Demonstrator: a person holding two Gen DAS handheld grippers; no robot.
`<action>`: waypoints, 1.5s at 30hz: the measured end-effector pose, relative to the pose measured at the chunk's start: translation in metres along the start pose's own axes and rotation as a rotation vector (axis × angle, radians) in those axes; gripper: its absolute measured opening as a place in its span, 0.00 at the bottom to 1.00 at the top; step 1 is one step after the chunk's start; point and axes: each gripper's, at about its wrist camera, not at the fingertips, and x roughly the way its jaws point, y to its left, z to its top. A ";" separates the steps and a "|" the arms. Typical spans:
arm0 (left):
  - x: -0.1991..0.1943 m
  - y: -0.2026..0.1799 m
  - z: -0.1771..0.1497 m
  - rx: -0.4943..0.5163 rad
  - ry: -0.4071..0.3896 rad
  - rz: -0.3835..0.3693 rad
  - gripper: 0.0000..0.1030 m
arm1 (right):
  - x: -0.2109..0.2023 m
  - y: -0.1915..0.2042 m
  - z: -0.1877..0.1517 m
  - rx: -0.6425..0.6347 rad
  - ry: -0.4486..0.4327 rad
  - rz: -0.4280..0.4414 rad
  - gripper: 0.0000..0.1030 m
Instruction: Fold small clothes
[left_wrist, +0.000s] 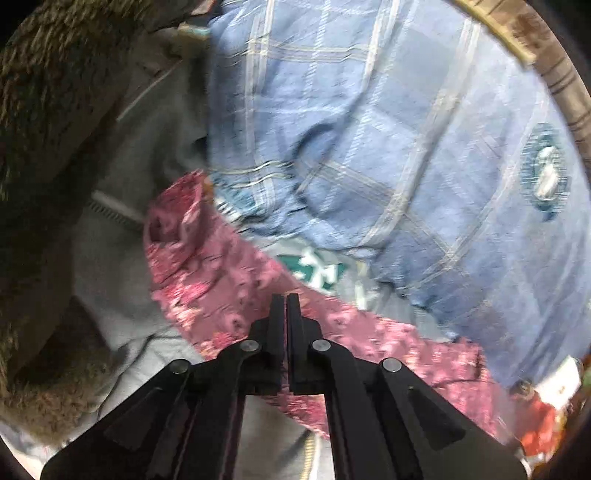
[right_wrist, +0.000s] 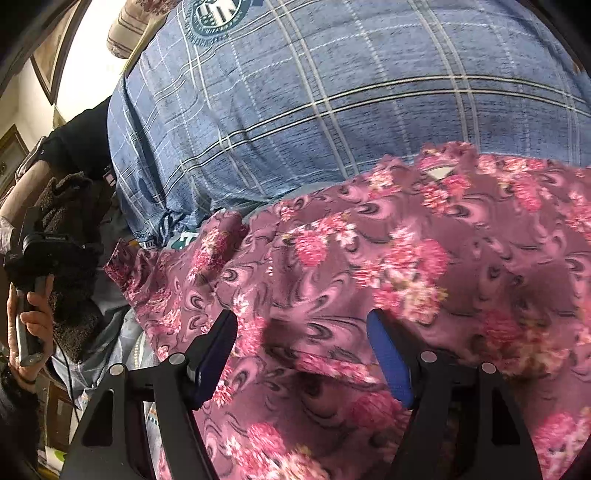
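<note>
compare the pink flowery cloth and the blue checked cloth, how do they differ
The pink cloth has a flower print; the blue cloth has pale check lines and a round badge. The pink one lies rumpled on top, in front; the blue one spreads wider behind it. Both are soft fabric on the same pile.

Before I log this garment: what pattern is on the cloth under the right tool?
Pink flowers on purple-maroon cloth, clearest in the right wrist view.
</note>
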 end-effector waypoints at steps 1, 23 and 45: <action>0.007 -0.001 -0.001 -0.007 0.015 0.023 0.13 | -0.001 -0.004 -0.001 0.003 -0.005 0.002 0.72; 0.085 0.021 0.035 -0.020 0.005 0.336 0.13 | 0.006 -0.006 -0.005 -0.023 -0.028 0.052 0.84; -0.038 -0.190 -0.102 0.331 -0.028 -0.111 0.13 | -0.059 -0.040 0.004 0.014 -0.102 -0.159 0.81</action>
